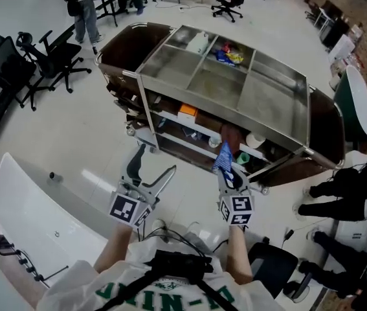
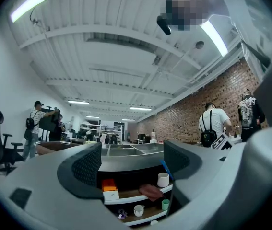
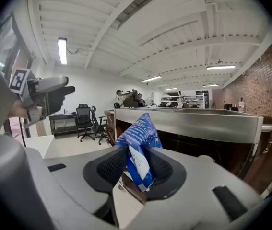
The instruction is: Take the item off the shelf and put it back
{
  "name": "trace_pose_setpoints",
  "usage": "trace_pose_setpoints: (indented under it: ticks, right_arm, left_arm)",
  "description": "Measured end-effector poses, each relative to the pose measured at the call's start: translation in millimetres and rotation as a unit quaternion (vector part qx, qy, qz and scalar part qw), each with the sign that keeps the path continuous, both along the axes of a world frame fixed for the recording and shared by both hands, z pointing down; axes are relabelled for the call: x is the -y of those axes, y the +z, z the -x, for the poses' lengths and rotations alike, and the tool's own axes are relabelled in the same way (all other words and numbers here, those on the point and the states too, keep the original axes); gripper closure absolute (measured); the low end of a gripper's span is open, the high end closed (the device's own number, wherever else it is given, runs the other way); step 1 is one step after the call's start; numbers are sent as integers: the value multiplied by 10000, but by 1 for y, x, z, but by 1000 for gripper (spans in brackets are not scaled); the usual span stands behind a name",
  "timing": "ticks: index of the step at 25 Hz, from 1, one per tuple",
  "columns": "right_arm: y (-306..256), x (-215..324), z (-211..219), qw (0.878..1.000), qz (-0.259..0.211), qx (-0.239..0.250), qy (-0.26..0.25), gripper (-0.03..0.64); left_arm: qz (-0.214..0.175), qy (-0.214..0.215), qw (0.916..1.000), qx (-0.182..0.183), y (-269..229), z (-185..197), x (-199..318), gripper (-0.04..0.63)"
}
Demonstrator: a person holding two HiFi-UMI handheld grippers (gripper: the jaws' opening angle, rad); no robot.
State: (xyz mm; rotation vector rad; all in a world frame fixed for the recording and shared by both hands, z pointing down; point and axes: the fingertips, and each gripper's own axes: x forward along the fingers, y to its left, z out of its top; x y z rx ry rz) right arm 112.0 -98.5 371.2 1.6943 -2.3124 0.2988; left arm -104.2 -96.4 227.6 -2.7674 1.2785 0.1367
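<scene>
In the head view, one metal cart [image 1: 268, 103] stands ahead, with its top tray split into compartments. One white bottle [image 1: 198, 42] and a small heap of coloured packets [image 1: 228, 56] lie in the far compartments. The two grippers are both in front of the cart's open shelf side. The left gripper [image 1: 152, 170] has its jaws spread with nothing between them. The right gripper [image 1: 230, 173] is clamped on one blue packet [image 1: 223, 155], which stands upright just in front of the cart's shelves. Whether the packet touches the cart cannot be told here. Two black office chairs [image 1: 37, 63] stand left of the cart.

In the left gripper view, the left gripper [image 2: 132, 164] is released and empty. Through the gap between its jaws, two of the cart's shelves show. The upper shelf holds one orange-and-white box [image 2: 109, 189], one reddish-brown object [image 2: 151, 191] and one white mug [image 2: 163, 179]. The lower shelf holds one small white cup [image 2: 138, 210] and one green cup [image 2: 165, 204]. Two people [image 2: 215, 123] stand with their backs turned, right of the cart.

In the right gripper view, the right gripper [image 3: 136, 169] pinches the blue packet [image 3: 138, 143] near its lower end. The packet's top rises above the jaws, on the near side of the cart [image 3: 198, 121]. The left gripper [image 3: 44, 97] shows at the left edge.
</scene>
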Motion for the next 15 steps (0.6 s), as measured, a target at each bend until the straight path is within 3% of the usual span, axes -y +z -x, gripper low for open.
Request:
trace_pose_setpoints:
  ticks: [7,15]
  right_arm:
    - [77,93,5,9969,702,-256,-244,476]
    - [149,201,4,9922,1135,-472,-209,463]
  left_arm:
    - [280,-180,9993,143,4,6,11,213]
    - [710,-403,9967,-20,17,10,23,213]
